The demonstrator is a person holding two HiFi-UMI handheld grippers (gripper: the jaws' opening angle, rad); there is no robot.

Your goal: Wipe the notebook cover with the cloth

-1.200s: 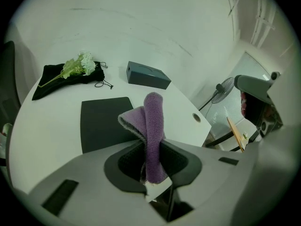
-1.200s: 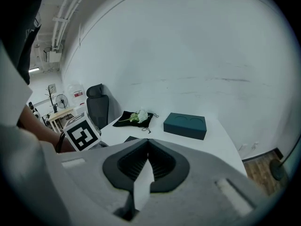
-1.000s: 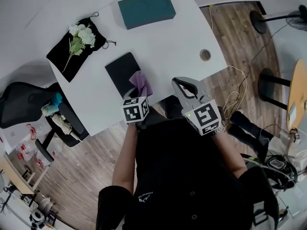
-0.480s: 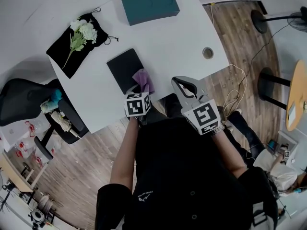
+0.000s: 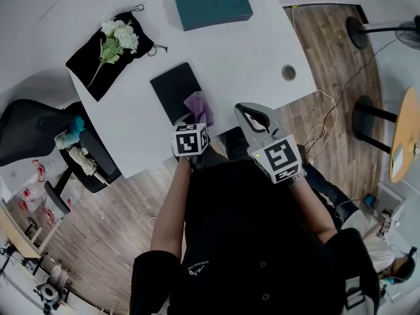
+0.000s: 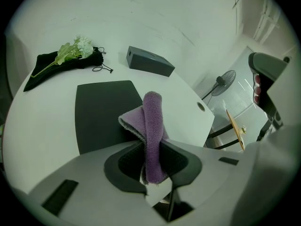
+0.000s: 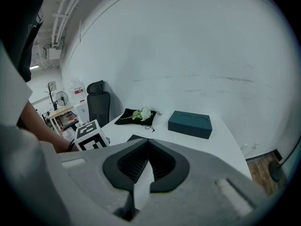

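I have the left gripper (image 6: 151, 160) with its fingers clamped on a purple folded terry cloth (image 6: 153, 126), which sticks up out of them as a thick fold. From the head view, that cloth (image 5: 199, 105) hangs over the near right corner of the black rectangular notebook (image 5: 174, 87). I cannot tell whether it actually presses on the cover. The notebook lies flat near the front edge of the white surface (image 5: 236, 58), slightly askew.

My right gripper (image 7: 148, 160) is held off to the right of the notebook, near the surface's front edge. Its fingers are together with nothing between them.

Further back on the surface sit a dark teal rectangular box (image 5: 212, 5) and, to its left, a black fabric pouch (image 5: 92, 71) with a white artificial flower sprig (image 5: 117, 39) lying on it. A black office chair (image 5: 33, 136) stands at the left.
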